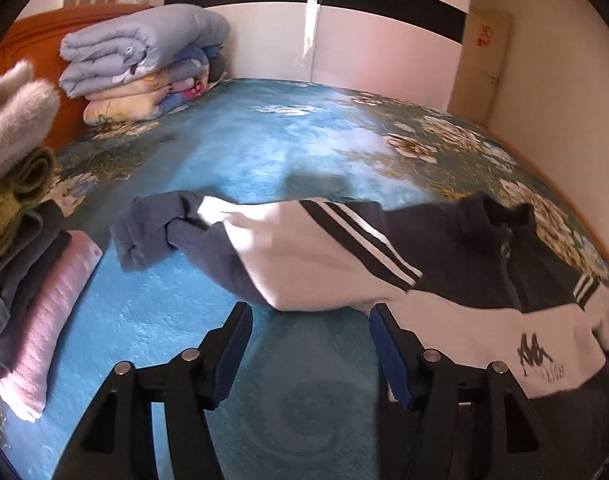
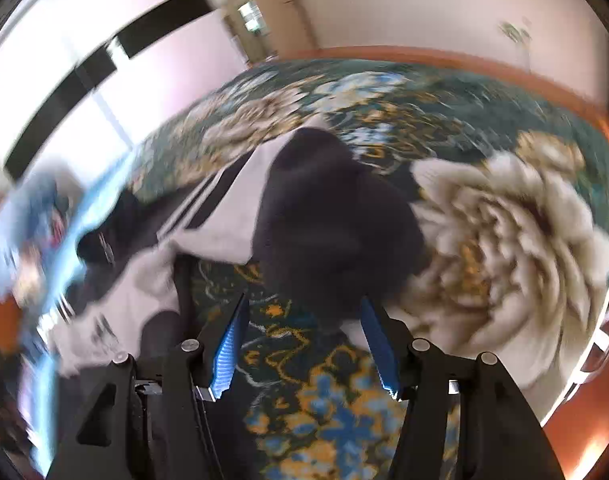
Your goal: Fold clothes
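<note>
A navy and white zip jacket (image 1: pixel 456 256) with white stripes lies spread on the bed. Its left sleeve (image 1: pixel 208 236) stretches to the left, ending in a navy cuff. My left gripper (image 1: pixel 310 312) is open and empty, just in front of the sleeve's lower edge. In the blurred right wrist view, the jacket's other sleeve (image 2: pixel 324 224) with a dark cuff lies just ahead of my right gripper (image 2: pixel 302 306), which is open and empty.
A blue floral bedspread (image 1: pixel 232 152) covers the bed. A stack of folded clothes (image 1: pixel 28 240) sits at the left. Folded quilts (image 1: pixel 144 56) are piled against the orange headboard at the back. White walls and a wardrobe stand behind.
</note>
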Tool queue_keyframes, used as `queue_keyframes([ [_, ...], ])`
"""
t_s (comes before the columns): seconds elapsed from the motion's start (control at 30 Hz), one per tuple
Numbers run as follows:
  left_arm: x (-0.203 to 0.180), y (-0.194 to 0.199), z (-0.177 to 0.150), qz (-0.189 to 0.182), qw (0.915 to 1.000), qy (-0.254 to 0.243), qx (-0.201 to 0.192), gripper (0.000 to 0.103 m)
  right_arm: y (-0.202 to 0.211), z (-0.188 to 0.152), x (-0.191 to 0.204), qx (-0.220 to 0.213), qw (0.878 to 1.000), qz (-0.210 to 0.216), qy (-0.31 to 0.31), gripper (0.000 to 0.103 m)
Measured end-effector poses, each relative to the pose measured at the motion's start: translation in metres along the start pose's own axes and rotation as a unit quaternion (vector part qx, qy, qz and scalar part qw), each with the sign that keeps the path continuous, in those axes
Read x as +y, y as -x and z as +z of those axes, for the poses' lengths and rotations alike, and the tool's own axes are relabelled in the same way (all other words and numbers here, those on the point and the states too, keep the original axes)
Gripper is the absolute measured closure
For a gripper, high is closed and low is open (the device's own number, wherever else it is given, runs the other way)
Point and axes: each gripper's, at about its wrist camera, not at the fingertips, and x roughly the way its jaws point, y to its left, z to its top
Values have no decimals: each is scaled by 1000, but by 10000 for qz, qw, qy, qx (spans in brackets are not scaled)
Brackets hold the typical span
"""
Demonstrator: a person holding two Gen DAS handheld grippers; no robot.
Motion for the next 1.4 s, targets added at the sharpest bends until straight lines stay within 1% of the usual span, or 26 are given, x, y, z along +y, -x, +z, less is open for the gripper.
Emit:
queue_keyframes([
  [0.07, -5, 6, 0, -13, 10000, 2, -25, 38, -9, 3, 7, 19, 9991, -242, 359, 44],
  [0.17, -7, 15, 1, 6, 9999, -26, -109, 38, -22, 9, 5, 119, 9986, -336, 389, 44],
  [0.2, -8, 18, 2, 13, 9999, -35, -137, 38, -25, 10, 3, 146, 9987, -323, 355, 49],
  [0.23, -7, 20, 2, 45, 9999, -27, -147, 38, -24, 13, -2, 157, 9991, -281, 270, 67],
  [0.27, -6, 21, 2, 81, 9999, -4, -148, 38, -23, 17, -7, 160, 9995, -240, 163, 76],
  [0.3, -5, 22, 2, 115, 9998, 23, -147, 38, -20, 23, -14, 147, 9998, -134, 44, 81],
  [0.43, -1, 23, 3, 183, 9996, 212, -98, 38, -1, 58, -47, -67, 9969, 565, -541, 87],
  [0.47, -2, 22, 3, 181, 9995, 265, -66, 38, 4, 68, -58, -139, 9954, 653, -684, 87],
  [0.57, -5, 17, 3, 148, 9993, 348, 14, 38, 16, 98, -89, -341, 9917, 655, -1052, 88],
  [0.7, -13, 11, 1, 182, 9994, 286, 95, 38, 9, 120, -135, -329, 9859, 546, -1546, 90],
  [0.8, -17, 7, 2, 217, 9994, 251, 138, 38, -13, 123, -165, -128, 9797, 493, -1939, 91],
  [0.87, -18, 5, 3, 242, 9993, 253, 150, 38, -36, 118, -180, 85, 9764, 320, -2133, 91],
  [0.97, -16, 5, 5, 295, 9991, 264, 167, 38, -57, 111, -197, 243, 9706, 235, -2382, 91],
  [1.1, -7, 4, 4, 382, 9983, 385, 195, 38, -69, 106, -213, 251, 9632, 366, -2651, 91],
  [1.17, -1, 2, 3, 331, 9979, 492, 246, 38, -67, 110, -210, 290, 9659, 373, -2545, 90],
  [1.23, 3, 0, 1, 257, 9976, 571, 294, 38, -57, 115, -206, 291, 9692, 374, -2417, 84],
  [1.27, 4, 0, 1, 238, 9976, 581, 305, 38, -52, 117, -204, 286, 9707, 374, -2355, 83],
  [1.3, 4, 0, 0, 216, 9976, 584, 314, 38, -45, 120, -202, 253, 9722, 343, -2301, 77],
  [1.33, 5, 0, -2, 185, 9976, 588, 325, 38, -36, 121, -201, 180, 9736, 276, -2259, 68],
  [1.4, 7, 0, -3, 132, 9975, 605, 341, 38, -22, 124, -199, 19, 9754, 157, -2198, 59],
])
